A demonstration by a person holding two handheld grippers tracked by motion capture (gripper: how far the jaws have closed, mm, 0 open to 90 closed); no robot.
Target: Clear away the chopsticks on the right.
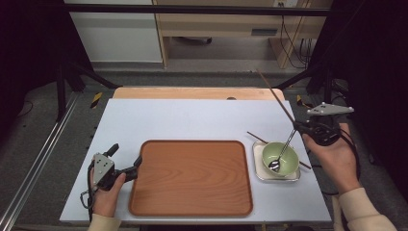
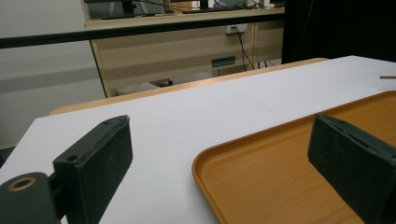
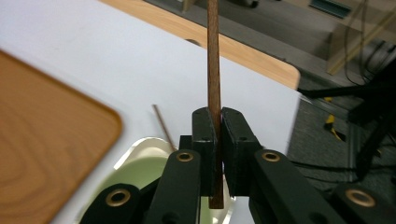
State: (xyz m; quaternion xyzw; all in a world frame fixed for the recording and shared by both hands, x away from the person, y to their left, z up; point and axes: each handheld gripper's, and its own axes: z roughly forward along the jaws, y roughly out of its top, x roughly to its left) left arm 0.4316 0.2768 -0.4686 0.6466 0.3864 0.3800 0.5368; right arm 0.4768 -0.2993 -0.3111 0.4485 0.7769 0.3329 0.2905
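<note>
My right gripper (image 1: 300,126) is shut on a brown chopstick (image 1: 276,96) that slants up and away over the table's right side. In the right gripper view the chopstick (image 3: 214,60) is pinched upright between the jaws of that gripper (image 3: 218,140). Below it a green bowl (image 1: 286,161) sits on a small metal tray (image 1: 258,169), with a metal spoon (image 1: 284,151) leaning in the bowl. A second chopstick (image 1: 256,136) lies by the bowl. My left gripper (image 1: 126,156) is open, and its jaws straddle the left rim of the wooden tray (image 1: 192,178).
The wooden tray (image 2: 280,177) lies bare between the jaws of my left gripper (image 2: 224,172). A white mat (image 1: 192,120) covers the tabletop, with a wood strip along the far edge. Black frame bars stand at both sides and across the back.
</note>
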